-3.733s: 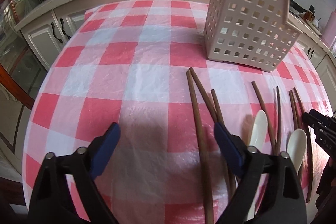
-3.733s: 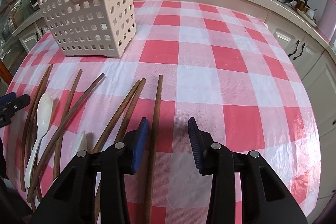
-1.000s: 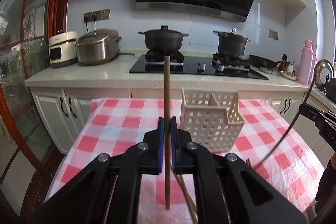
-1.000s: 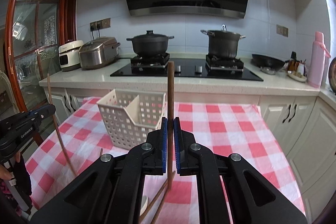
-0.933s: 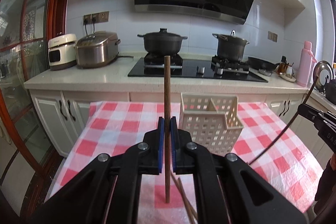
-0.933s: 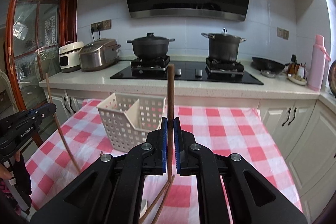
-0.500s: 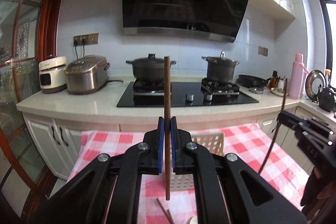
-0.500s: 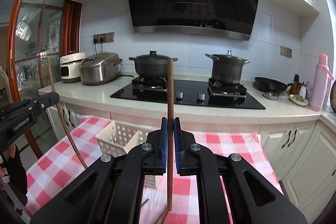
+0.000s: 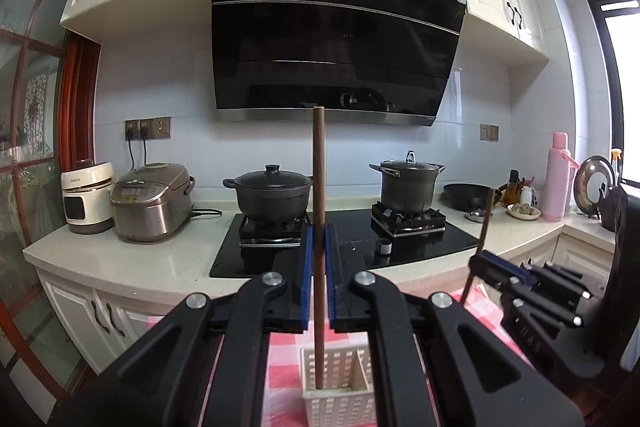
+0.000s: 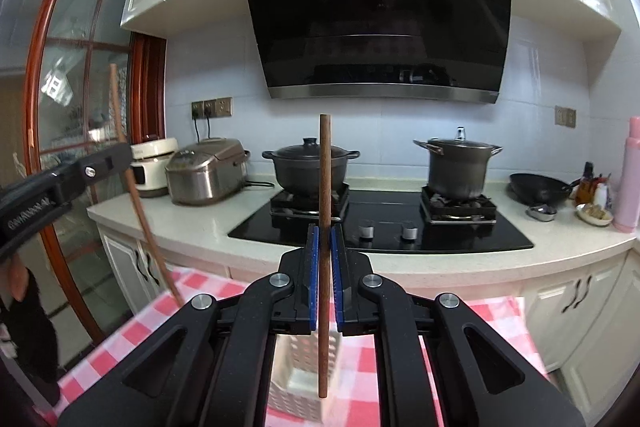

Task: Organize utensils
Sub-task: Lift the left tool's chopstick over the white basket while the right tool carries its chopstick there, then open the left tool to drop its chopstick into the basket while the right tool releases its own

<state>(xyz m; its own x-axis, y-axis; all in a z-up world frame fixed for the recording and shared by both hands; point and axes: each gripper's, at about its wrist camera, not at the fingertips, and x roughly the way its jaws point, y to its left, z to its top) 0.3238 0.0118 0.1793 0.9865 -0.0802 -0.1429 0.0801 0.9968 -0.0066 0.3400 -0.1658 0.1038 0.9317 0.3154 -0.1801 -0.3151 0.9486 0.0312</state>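
Kitchen counter with rice cookers (image 9: 150, 201), two pots on the hob and a dark hood fills both views. Left gripper (image 9: 316, 279) pinches a brown chopstick (image 9: 319, 227) upright, above the white basket (image 9: 340, 387) on the checked cloth (image 10: 120, 339). Right gripper (image 10: 325, 275) clamps its own chopstick (image 10: 325, 187) upright — its view alone shows the basket blurred, behind the stick's lower end.

Black tool (image 9: 316, 281) arms, blue pads (image 9: 306, 279), silver screws (image 9: 274, 278).
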